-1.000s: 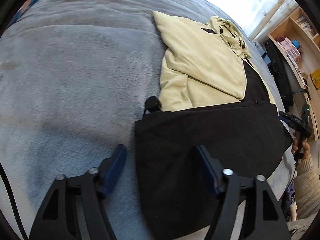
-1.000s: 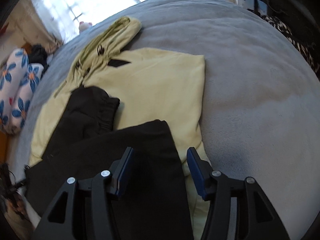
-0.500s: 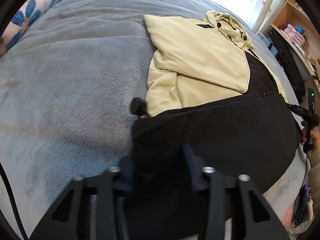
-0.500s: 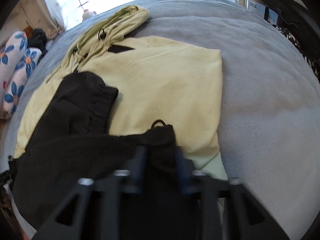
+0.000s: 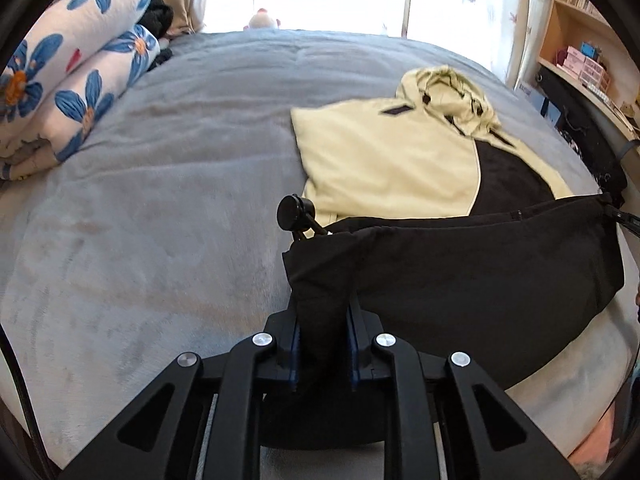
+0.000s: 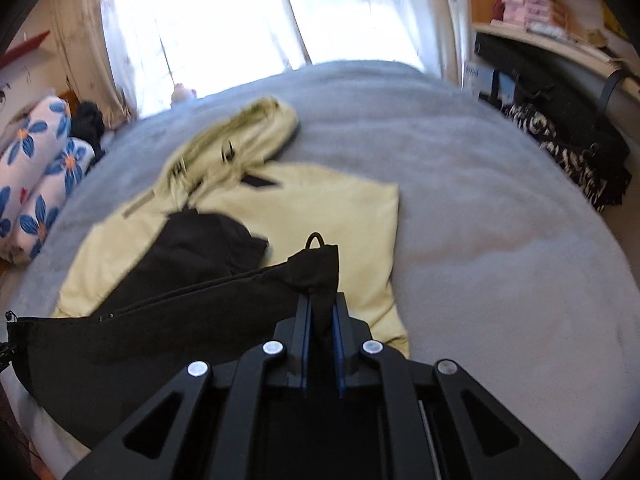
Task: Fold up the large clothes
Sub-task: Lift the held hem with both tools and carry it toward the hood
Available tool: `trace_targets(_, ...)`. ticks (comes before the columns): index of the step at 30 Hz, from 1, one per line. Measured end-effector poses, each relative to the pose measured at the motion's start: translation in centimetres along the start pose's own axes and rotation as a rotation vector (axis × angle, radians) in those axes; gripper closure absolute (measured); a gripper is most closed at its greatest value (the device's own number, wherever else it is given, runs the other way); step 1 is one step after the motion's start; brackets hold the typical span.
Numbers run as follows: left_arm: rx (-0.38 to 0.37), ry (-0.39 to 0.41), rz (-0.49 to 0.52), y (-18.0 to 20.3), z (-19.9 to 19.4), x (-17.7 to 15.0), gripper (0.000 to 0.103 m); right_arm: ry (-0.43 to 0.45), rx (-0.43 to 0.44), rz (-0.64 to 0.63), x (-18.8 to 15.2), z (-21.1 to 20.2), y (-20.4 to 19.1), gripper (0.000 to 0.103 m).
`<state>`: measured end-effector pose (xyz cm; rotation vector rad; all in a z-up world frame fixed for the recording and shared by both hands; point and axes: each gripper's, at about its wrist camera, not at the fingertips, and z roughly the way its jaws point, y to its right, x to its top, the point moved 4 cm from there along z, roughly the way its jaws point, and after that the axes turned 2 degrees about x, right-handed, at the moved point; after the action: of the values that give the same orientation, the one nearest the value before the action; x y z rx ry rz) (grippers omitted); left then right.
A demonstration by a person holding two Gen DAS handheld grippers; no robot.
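Observation:
A pale yellow and black hooded jacket [image 5: 392, 160] lies on a grey bed [image 5: 180, 184], sleeves folded in, hood at the far end. Its black hem [image 5: 480, 272] is lifted off the bed and hangs stretched between both grippers. My left gripper [image 5: 322, 320] is shut on the hem's left corner, where a round black cord stopper [image 5: 290, 213] sticks out. My right gripper [image 6: 320, 312] is shut on the hem's right corner [image 6: 316, 272], which has a small loop on top. The jacket [image 6: 320, 216] also shows in the right wrist view.
Rolled flowered bedding [image 5: 68, 92] lies at the bed's far left, also in the right wrist view [image 6: 36, 168]. A bright curtained window [image 6: 240, 20] is behind the bed. Shelves with boxes [image 5: 584, 64] and dark bags [image 6: 560, 120] stand along the right side.
Both grippers closed from open onto the black hem's corners. They then lifted the hem off the bed, and both views tilted up toward the window.

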<state>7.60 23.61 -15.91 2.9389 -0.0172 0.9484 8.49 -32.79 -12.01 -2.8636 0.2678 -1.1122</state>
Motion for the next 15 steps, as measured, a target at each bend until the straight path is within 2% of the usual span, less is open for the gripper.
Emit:
trace_targets(5,0.024,0.075,0.001,0.9,-1.5,3.0,0.088,0.117,0.004,0.019,2.7,-3.7,-0.4,0.094)
trace_targets(8,0.046,0.116,0.001,1.2,-1.6,6.2,0.088,0.166,-0.012,0.027,4.5,-4.4,-0.1,0.094)
trace_targets(15,0.091,0.177,0.052,3.1,2.3,15.8,0.088,0.19,-0.07,0.059,9.2,-0.8,0.7,0.094)
